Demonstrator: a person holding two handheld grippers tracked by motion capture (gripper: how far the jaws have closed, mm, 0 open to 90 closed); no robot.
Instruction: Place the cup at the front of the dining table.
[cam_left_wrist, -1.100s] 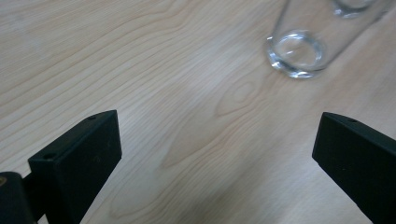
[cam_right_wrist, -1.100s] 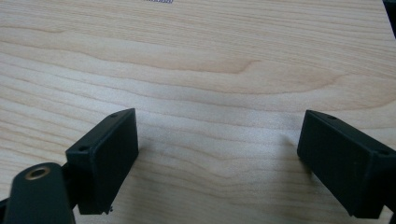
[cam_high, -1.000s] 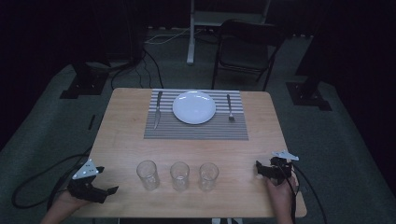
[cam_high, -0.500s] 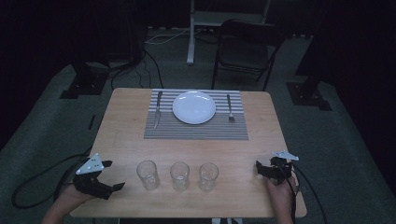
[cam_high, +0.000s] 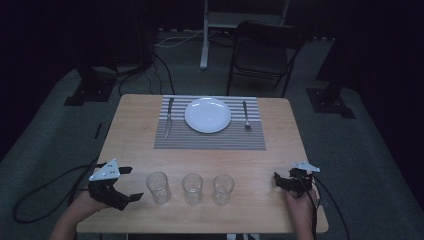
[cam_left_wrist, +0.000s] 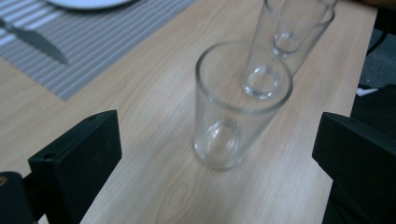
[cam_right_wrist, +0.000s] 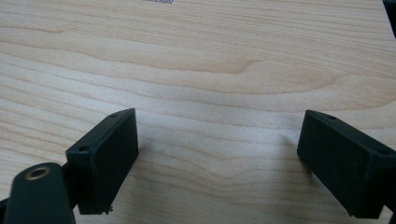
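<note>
Tongs, high view: left gripper (cam_high: 122, 184) spread wide near the table's front left; right gripper (cam_high: 278, 181) at front right, resting by the edge.
Surface, high view: wooden table (cam_high: 280, 145) on grey carpet, dark room, a chair (cam_high: 260, 55) beyond.
Setting: plate (cam_high: 208, 114) on striped placemat (cam_high: 210, 140), knife (cam_high: 169, 116) left, fork (cam_high: 245, 115) right.
Left gripper view: nearest glass (cam_left_wrist: 238, 105) upright between the parted jaws, untouched; second glass (cam_left_wrist: 292, 35) behind.
Right gripper view: jaws apart over bare wood.

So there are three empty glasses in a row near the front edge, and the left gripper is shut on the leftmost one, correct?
Not shut. The left gripper is open, its jaws wide apart and short of the leftmost glass, as the left gripper view shows. Three empty glasses do stand in a row.
</note>
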